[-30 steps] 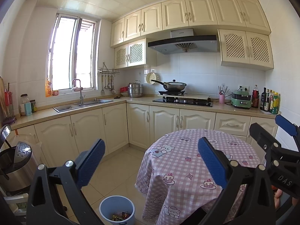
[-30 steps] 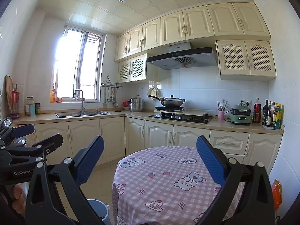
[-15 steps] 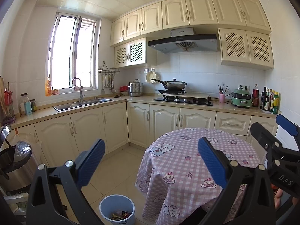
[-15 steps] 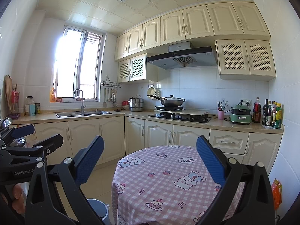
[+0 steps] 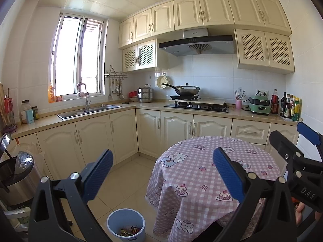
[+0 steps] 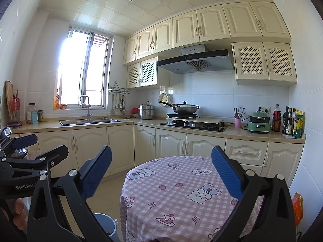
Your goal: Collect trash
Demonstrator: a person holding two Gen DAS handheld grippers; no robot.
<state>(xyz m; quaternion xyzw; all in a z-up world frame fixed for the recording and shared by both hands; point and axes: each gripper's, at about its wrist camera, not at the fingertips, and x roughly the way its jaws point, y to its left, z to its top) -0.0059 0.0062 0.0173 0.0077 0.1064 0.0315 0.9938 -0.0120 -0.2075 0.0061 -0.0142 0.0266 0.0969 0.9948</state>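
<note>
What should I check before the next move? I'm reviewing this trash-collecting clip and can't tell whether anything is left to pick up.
1. Left tool empty and open: ok, the blue pads stand wide apart with nothing between them.
2. Right tool empty and open: ok.
3. Blue bin upright and reachable: ok, on the floor beside the table, wrappers inside.
4. Trash left on the checked tablecloth: cannot tell; the visible top is bare, the near edge hidden.
5. Trash on the floor: none visible; much hidden.
</note>
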